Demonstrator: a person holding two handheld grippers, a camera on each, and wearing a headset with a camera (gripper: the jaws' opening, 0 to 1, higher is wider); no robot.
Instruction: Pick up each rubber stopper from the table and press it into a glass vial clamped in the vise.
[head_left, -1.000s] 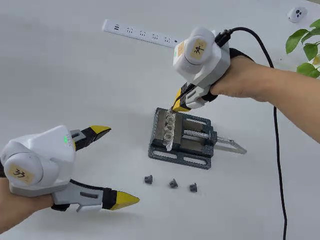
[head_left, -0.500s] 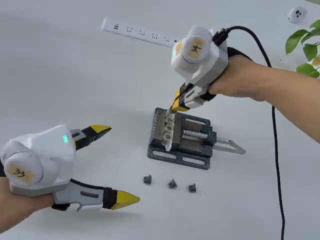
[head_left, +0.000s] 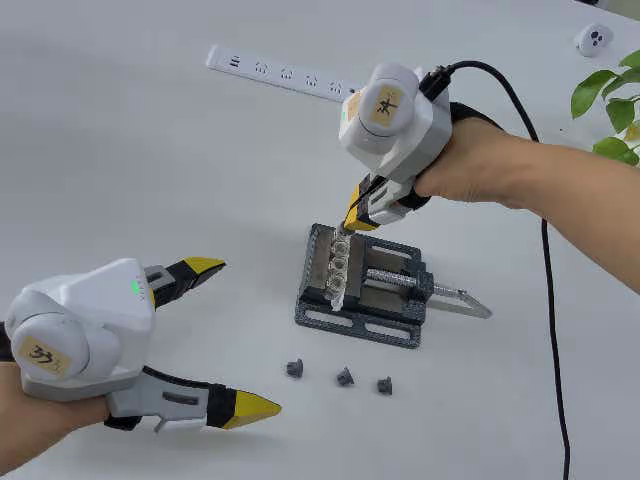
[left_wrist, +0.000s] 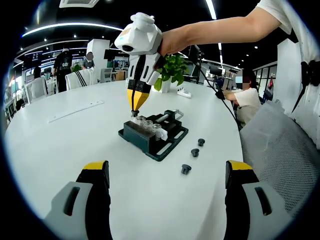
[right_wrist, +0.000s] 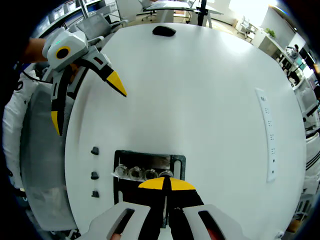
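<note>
In the last second my right claw (head_left: 350, 224) barely shifts over the vise (head_left: 345, 322). Its body tips a little more upright, while its tips stay at the mouth of the far vial (head_left: 343, 240). I read that as the pressing step still under way on this vial, not finished and not abandoned. The 3 loose stoppers (head_left: 345, 377) on the table (head_left: 150, 150) keep their row, so none of them has been fetched yet.

My right claw's jaws are closed together and point straight down. In the left gripper view a small dark lump sits at their tip, right on the vial's rim. I take it for the stopper (left_wrist: 134, 114) I am seating, though it is too small there to be sure. The other vials (head_left: 337, 270) stand in a line running nearer from that one, clamped between the vise's plates, and their mouths look open.

My left claw (head_left: 235, 336) hangs at the near left with its jaws spread wide and nothing between them. The 3 loose stoppers lie on the near side of the vise, to the right of that claw and well apart from it. The leftmost stopper is the closest to its tips. From my right claw they are further off, on the near side of the whole vise.
</note>
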